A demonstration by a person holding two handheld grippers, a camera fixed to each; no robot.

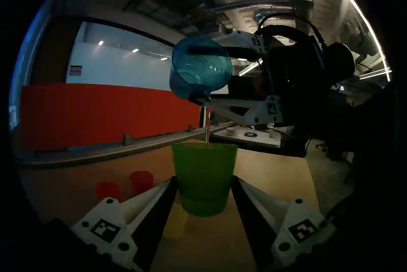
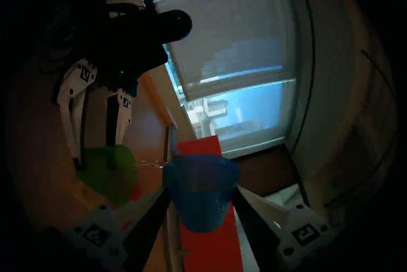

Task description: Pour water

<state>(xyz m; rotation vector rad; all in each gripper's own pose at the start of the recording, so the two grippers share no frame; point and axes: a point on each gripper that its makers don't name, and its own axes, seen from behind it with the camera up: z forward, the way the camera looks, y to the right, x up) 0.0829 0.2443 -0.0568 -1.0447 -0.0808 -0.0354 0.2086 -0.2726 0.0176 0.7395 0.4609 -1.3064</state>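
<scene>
Mid-pour, with the blue cup (image 1: 201, 71) clamped in the right gripper (image 2: 201, 193) and tipped just above the green cup (image 1: 204, 170), itself clamped in the left gripper (image 1: 203, 185), thin stream (image 1: 206, 125) dropping in; next, likely steadying the tilt, then righting above its rim.

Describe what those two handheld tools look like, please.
The left tool and right tool match: two white wedge-shaped fingers with black inner faces, each bearing a square black-and-white marker. In the left gripper view, the right tool's body is bulky and black, with black cables looping over it.
</scene>
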